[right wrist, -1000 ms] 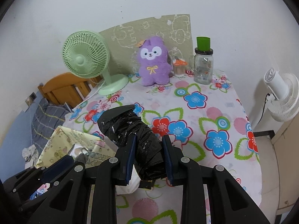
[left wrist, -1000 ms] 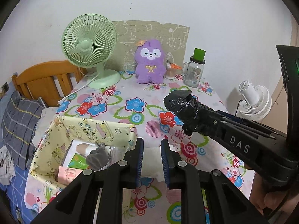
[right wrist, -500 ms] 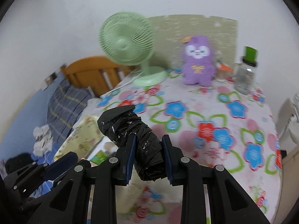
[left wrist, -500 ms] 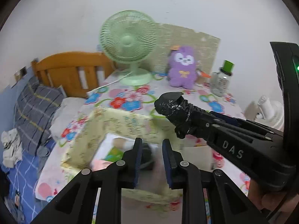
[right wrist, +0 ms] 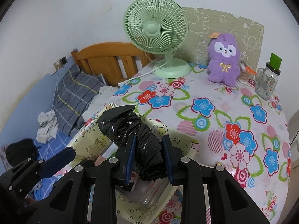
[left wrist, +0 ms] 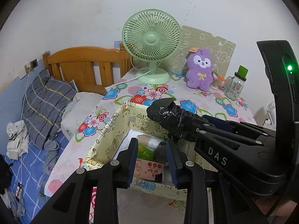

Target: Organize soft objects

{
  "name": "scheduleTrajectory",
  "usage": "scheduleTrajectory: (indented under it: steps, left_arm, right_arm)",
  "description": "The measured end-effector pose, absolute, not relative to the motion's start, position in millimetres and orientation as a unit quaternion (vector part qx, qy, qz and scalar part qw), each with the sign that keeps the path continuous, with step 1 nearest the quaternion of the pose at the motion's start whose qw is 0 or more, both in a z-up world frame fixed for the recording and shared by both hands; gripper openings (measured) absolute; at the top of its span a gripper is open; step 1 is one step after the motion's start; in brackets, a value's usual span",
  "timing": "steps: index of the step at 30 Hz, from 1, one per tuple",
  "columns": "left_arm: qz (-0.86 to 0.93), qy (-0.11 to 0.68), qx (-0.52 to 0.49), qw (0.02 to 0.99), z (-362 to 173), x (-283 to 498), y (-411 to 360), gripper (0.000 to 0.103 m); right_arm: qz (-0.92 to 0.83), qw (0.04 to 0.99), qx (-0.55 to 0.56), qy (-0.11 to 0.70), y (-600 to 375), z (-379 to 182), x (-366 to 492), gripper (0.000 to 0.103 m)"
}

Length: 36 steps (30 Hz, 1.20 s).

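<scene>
My right gripper [right wrist: 148,156] is shut on a black plastic-wrapped bundle [right wrist: 129,130] and holds it above the yellow patterned fabric basket [right wrist: 89,136]. In the left wrist view the same bundle [left wrist: 166,113] hangs over the basket's [left wrist: 112,136] far wall. My left gripper [left wrist: 152,160] hovers over the basket's inside; its jaws are opening and nothing is pressed between them. Below them lie a green packet [left wrist: 144,150], a pink packet [left wrist: 147,169] and a grey soft item [left wrist: 160,151]. A purple plush toy [right wrist: 224,59] sits upright at the back of the floral table.
A green desk fan [left wrist: 151,43] and a glass jar with a green lid [left wrist: 235,85] stand at the table's back by the wall. To the left are a wooden headboard [left wrist: 82,65], a grey plaid pillow [left wrist: 46,102] and crumpled cloth on the blue bed.
Both grippers have swung left across the table to above the basket. The left jaws have widened. The black bundle has stayed gripped in the right gripper.
</scene>
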<state>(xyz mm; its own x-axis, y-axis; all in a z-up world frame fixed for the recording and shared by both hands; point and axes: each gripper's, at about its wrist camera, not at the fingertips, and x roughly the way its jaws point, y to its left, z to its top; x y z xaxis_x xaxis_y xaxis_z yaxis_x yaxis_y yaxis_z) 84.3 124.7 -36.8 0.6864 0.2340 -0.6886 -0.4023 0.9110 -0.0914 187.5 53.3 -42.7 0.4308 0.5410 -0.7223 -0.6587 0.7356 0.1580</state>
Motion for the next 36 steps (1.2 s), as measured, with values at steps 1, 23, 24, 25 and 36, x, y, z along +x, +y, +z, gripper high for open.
scheduleTrajectory:
  steps: [1, 23, 24, 25, 36]
  left_arm:
    - [0.175, 0.355, -0.119, 0.911, -37, 83, 125, 0.037]
    - [0.172, 0.336, -0.103, 0.92, -24, 78, 105, 0.092]
    - [0.169, 0.336, -0.101, 0.921, -23, 78, 102, 0.093]
    - [0.166, 0.335, -0.099, 0.922, -23, 78, 98, 0.093]
    - [0.122, 0.338, -0.068, 0.931, -19, 91, 47, 0.095]
  right_arm:
    - [0.355, 0.843, -0.075, 0.397, 55, -42, 187, 0.031]
    - [0.347, 0.86, -0.04, 0.373, 18, -20, 181, 0.074]
    - [0.344, 0.862, -0.038, 0.371, 14, -18, 180, 0.074]
    - [0.341, 0.864, -0.036, 0.368, 8, -16, 178, 0.074]
    - [0.297, 0.885, -0.011, 0.36, -58, -9, 179, 0.074]
